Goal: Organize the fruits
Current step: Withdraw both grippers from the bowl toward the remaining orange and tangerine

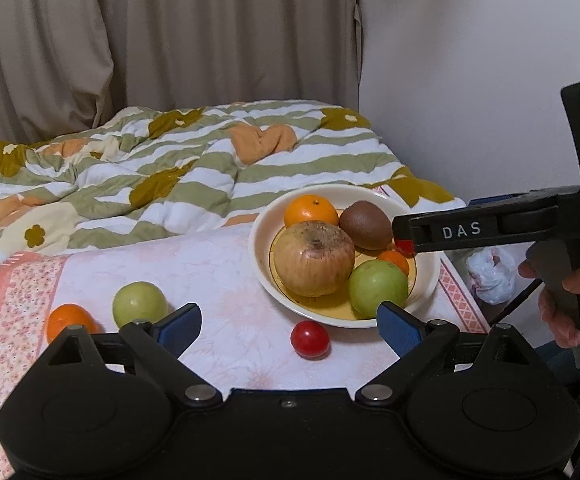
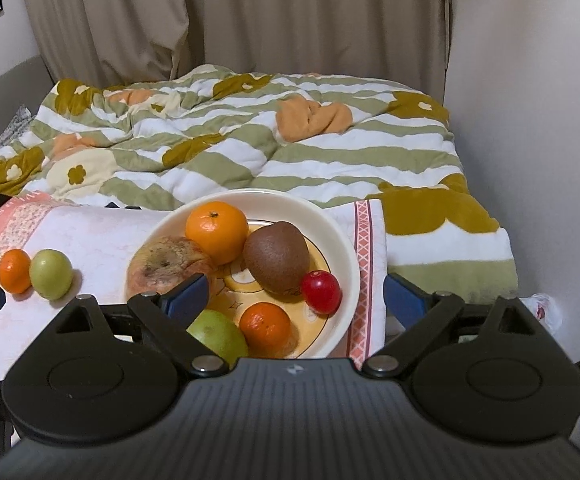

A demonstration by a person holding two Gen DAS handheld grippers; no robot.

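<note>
- Behind everything, a bed with a striped, flowered quilt (image 2: 290, 148) runs back to beige curtains (image 1: 169, 32).
- Nearer the cameras, a worktop under a pink-and-white floral cloth (image 1: 217, 264) carries the fruit.
- On the cloth's right part sits a cream bowl (image 2: 342, 248) with a yellow inside.
- Largest fruit in the bowl is a brownish apple (image 1: 314, 258), at its left side.
- Behind the apple lies an orange (image 2: 216, 231), touching a brown kiwi (image 2: 277, 257) to its right.
- At the bowl's near side lie a green fruit (image 1: 378, 287) and a small mandarin (image 2: 265, 326), just beside each other.
- A red cherry tomato (image 2: 321, 291) rests against the bowl's right wall, touching the kiwi.
- Out on the cloth, well left of the bowl, a second green fruit (image 1: 139, 304) and a second mandarin (image 1: 69, 320) lie side by side.
- A second cherry tomato (image 1: 310, 339) lies alone on the cloth just in front of the bowl.
- The left hand-held gripper (image 1: 290, 326) hangs over the cloth, spread wide, gripping nothing; the loose tomato lies between its blue pads, untouched.
- The right hand-held gripper (image 2: 296, 292) hangs over the bowl, jaws fully apart and empty, held by a hand (image 1: 570, 280).
</note>
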